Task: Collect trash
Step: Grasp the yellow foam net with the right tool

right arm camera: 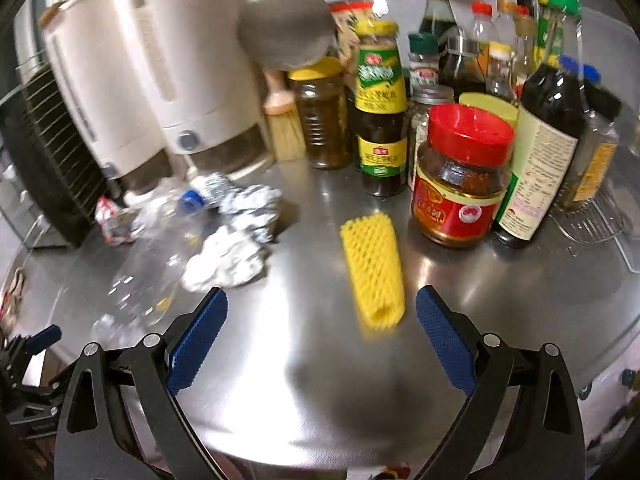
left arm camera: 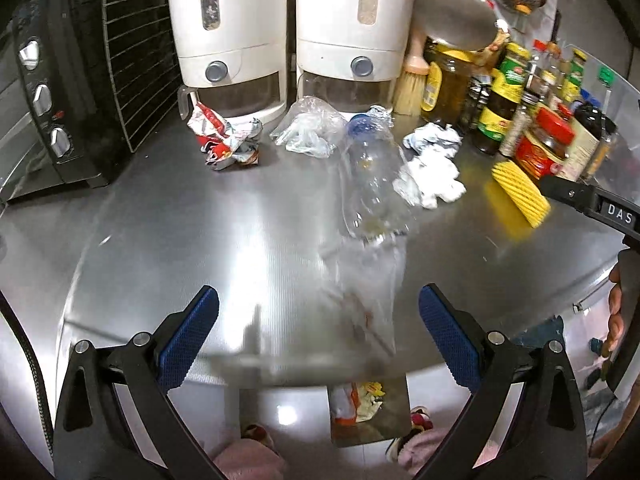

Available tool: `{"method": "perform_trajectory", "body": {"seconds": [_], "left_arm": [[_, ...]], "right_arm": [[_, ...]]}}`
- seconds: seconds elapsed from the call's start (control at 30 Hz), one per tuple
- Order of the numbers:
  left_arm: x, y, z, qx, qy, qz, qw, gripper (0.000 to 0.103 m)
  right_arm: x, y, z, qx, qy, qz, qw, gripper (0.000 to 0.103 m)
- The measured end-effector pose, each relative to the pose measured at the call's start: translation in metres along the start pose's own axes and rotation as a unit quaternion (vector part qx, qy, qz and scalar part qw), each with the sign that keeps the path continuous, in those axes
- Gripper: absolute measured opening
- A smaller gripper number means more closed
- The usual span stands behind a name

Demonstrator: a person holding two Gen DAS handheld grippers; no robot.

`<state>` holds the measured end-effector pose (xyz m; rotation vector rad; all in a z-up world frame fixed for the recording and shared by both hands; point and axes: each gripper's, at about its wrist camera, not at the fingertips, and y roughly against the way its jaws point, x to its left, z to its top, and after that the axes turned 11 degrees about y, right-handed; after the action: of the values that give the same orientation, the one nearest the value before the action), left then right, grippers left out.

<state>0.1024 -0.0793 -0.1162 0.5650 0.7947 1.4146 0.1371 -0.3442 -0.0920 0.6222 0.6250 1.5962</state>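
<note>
We hold both grippers above a steel counter [left arm camera: 160, 220]. Our left gripper [left arm camera: 318, 336] has its jaws spread wide with nothing between them, and so does our right gripper [right arm camera: 322, 340].

Nearest the left gripper, at twelve o'clock, lies one clear plastic bottle [left arm camera: 372, 184]. It rests on its side, long axis running away from us, with the blue cap [left arm camera: 360, 124] at the far end, tipped slightly toward eleven o'clock. Its near end is blurred.

Just ahead of the right gripper, at about one o'clock, lies one yellow foam net sleeve [right arm camera: 374, 268], long axis also running near to far, open end toward us.

Beyond the bottle we count four crumpled pieces: white paper [left arm camera: 430, 180] at one o'clock beside the bottle, a grey-white wad [left arm camera: 432, 138] behind it, a clear plastic bag [left arm camera: 310, 126] at twelve, and a red-and-white wrapper [left arm camera: 224, 136] at eleven.

Farthest back stand two white dispensers [left arm camera: 228, 36], a black toaster oven [left arm camera: 48, 92] at ten o'clock, and a crowd of sauce bottles and jars [right arm camera: 464, 176] at two o'clock, too many to count surely.
</note>
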Motion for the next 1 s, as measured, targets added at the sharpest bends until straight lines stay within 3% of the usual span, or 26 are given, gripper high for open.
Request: {"method": "perform_trajectory", "body": {"seconds": [0.2,0.4,0.5,0.63,0.7,0.77,0.83,1.0], "left_arm": [[-0.005,-0.029,0.011,0.016,-0.003,-0.004,0.9999,0.088],[-0.012,-0.052,0.015,0.036,-0.007,-0.003,0.9993,0.067],[-0.014,-0.058,0.016,0.042,-0.010,-0.003,0.9990,0.053],[-0.016,-0.063,0.017,0.041,-0.017,0.011,0.9989,0.032],[-0.016,-0.064,0.018,0.039,-0.019,0.016,0.9989,0.029],[-0.015,-0.064,0.018,0.036,-0.021,0.021,0.9989,0.015],[-0.011,-0.064,0.019,0.036,-0.014,0.024,0.9990,0.014],[-0.003,-0.046,0.016,0.024,-0.008,0.035,0.9991,0.012]], "right_arm": [[-0.017,-0.031,0.011,0.014,-0.009,-0.010,1.000,0.090],[-0.025,-0.058,0.010,0.042,-0.009,-0.005,0.999,0.076],[-0.026,-0.068,0.009,0.053,-0.008,-0.001,0.999,0.064],[-0.022,-0.075,0.010,0.057,0.001,-0.004,0.998,0.034],[-0.019,-0.076,0.012,0.058,0.004,-0.001,0.998,0.029],[-0.017,-0.076,0.015,0.054,0.004,0.000,0.999,0.023],[-0.014,-0.074,0.019,0.047,0.001,0.010,0.999,0.017],[0.008,-0.056,0.021,0.037,0.017,0.031,0.999,0.017]]}}
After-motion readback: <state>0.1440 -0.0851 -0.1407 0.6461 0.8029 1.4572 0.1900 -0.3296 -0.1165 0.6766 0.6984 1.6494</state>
